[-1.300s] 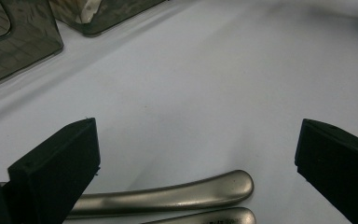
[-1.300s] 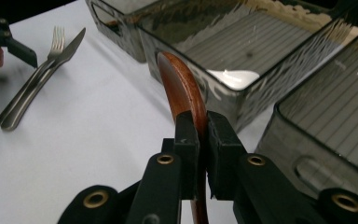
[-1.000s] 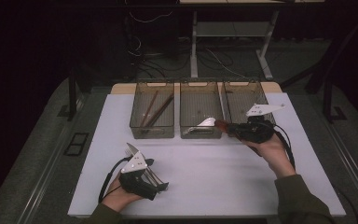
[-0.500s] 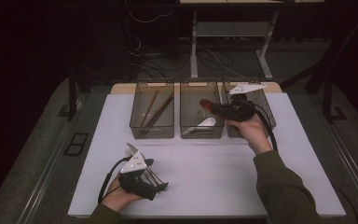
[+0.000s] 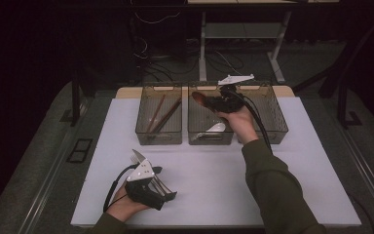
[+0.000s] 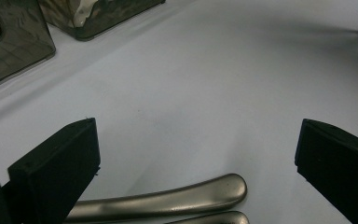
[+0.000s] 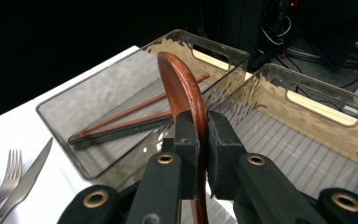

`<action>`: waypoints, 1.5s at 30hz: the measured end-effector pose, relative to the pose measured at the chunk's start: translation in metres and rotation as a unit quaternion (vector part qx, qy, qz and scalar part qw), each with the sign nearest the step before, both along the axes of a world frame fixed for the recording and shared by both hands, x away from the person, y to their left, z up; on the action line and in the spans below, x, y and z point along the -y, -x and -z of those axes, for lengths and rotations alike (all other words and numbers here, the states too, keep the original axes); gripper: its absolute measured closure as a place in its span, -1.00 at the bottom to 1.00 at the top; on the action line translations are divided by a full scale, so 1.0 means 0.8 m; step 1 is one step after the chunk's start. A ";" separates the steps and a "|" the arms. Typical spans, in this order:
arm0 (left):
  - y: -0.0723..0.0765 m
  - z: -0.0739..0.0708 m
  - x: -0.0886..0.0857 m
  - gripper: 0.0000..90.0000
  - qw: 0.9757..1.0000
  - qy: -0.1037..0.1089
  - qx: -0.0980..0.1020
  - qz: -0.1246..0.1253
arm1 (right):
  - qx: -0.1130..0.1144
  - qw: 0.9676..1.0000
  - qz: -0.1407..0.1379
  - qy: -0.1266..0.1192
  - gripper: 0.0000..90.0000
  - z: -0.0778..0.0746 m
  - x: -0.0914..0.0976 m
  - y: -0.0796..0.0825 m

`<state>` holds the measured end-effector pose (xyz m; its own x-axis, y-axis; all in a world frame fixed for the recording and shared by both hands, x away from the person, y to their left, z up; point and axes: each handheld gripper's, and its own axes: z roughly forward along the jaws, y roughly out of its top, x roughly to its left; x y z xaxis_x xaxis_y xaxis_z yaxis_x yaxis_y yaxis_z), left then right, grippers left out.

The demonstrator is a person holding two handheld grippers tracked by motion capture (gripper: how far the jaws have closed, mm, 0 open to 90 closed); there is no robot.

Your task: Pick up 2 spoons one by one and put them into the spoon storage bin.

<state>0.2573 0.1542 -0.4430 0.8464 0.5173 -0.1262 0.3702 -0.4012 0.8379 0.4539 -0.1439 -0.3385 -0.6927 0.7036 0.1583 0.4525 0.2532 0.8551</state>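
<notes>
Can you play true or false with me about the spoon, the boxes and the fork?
1. The right tool is squeezing a wooden spoon. True.
2. The left tool is shut tight. False: it is open, with metal handles lying between its jaws.
3. Chopsticks lie in the left box. True.
4. The fork is inside a box. False: it lies on the white table beside a knife.
5. There are five boxes. False: three.
</notes>
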 end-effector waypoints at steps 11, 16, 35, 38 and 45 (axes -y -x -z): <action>0.000 0.000 -0.002 -1.00 1.000 0.002 0.003 0.000 | -0.026 0.999 0.016 0.011 0.84 0.027 -0.010 -0.025; 0.001 -0.001 -0.001 -1.00 1.000 0.001 -0.001 0.001 | -0.039 0.999 0.016 0.027 0.84 0.037 -0.013 -0.030; 0.001 -0.001 -0.002 -1.00 1.000 0.005 -0.001 -0.003 | -0.061 0.997 0.014 0.051 0.27 0.038 -0.013 -0.026; 0.001 -0.001 -0.002 -1.00 1.000 0.002 0.001 -0.002 | -0.064 0.997 0.012 0.040 0.11 0.034 -0.008 -0.022; 0.000 -0.001 -0.003 -1.00 1.000 -0.002 0.002 -0.002 | -0.052 0.998 0.009 0.045 -0.25 0.025 0.005 -0.004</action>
<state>0.2570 0.1567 -0.4425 0.8444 0.5218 -0.1211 0.3689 -0.4027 0.8377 0.4571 -0.1476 -0.3584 -0.6634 0.7298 0.1650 0.5427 0.3175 0.7776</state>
